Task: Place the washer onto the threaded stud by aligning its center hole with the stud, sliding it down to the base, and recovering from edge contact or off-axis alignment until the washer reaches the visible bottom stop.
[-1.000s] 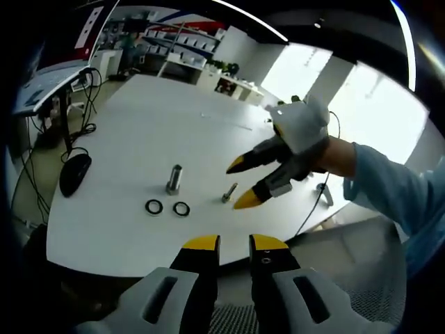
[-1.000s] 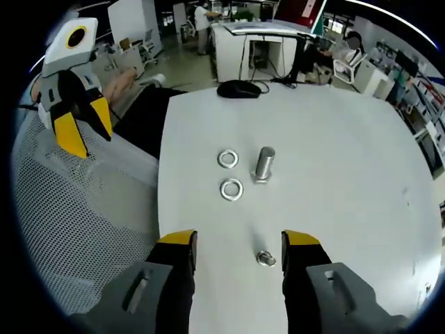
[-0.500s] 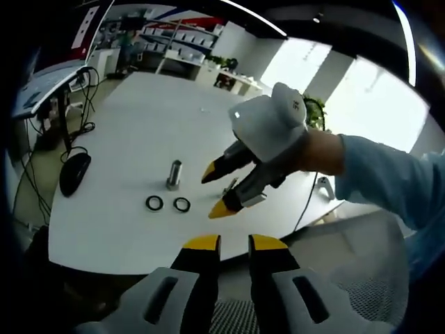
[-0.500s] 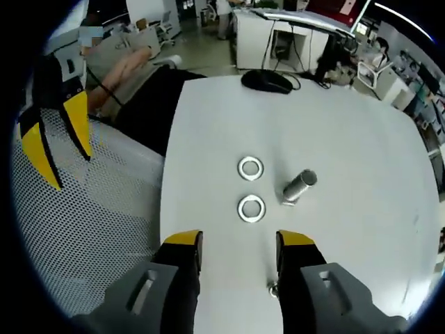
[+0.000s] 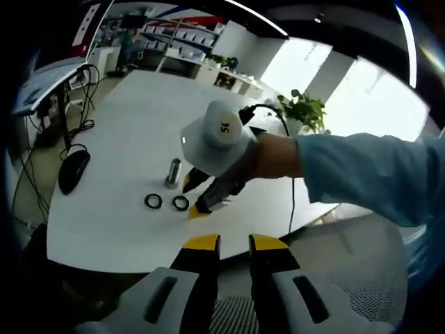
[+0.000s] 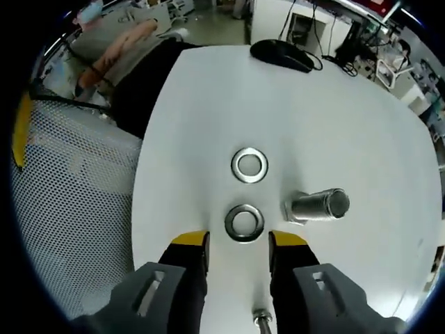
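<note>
Right gripper view, washer [image 6: 244, 223] just beyond fingertips [image 6: 190, 241] (apart)

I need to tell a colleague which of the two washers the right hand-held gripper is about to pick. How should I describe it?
On the white table, find the upright threaded stud with two flat metal rings beside it. The target washer is the ring lying just ahead of the open jaws of the right hand-held gripper. Unlike the other washer, which lies farther towards the black computer mouse, it is the nearer one.
</note>
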Action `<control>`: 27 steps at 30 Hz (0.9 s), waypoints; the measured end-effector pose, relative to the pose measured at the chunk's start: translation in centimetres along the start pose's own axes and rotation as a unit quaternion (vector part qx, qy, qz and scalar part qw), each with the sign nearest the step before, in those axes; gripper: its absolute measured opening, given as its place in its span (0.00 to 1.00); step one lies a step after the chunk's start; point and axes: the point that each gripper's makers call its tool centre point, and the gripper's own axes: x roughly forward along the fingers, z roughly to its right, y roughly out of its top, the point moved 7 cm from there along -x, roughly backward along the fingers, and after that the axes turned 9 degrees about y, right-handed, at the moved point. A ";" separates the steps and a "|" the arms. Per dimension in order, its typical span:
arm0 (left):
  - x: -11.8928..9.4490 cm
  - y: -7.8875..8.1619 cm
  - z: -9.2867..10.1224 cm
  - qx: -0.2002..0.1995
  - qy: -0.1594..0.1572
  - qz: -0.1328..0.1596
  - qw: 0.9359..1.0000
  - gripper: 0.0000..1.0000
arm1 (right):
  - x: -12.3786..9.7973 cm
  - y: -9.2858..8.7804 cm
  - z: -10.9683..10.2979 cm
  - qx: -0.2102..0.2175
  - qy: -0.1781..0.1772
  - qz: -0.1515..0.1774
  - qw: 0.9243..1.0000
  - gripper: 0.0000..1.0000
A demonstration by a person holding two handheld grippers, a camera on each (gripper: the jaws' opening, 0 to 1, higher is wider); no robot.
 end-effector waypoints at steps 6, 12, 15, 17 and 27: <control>0.0 0.0 0.1 0.000 -0.004 0.000 1.000 0.14 | 0.1 0.6 0.1 -0.006 0.000 -0.016 1.000 0.33; 0.1 0.0 0.2 0.004 -0.009 0.000 1.000 0.14 | -0.1 0.3 0.6 0.004 -0.003 -0.009 1.000 0.29; 0.1 0.0 0.2 0.005 -0.010 0.000 1.000 0.14 | 0.0 0.4 0.7 0.013 -0.005 -0.007 1.000 0.25; 0.1 0.0 0.2 0.005 -0.010 0.001 1.000 0.14 | 0.1 0.4 0.6 0.009 -0.007 -0.014 1.000 0.25; 0.2 0.1 0.1 0.004 -0.008 0.000 1.000 0.14 | 0.0 0.2 0.9 0.011 -0.004 0.002 1.000 0.23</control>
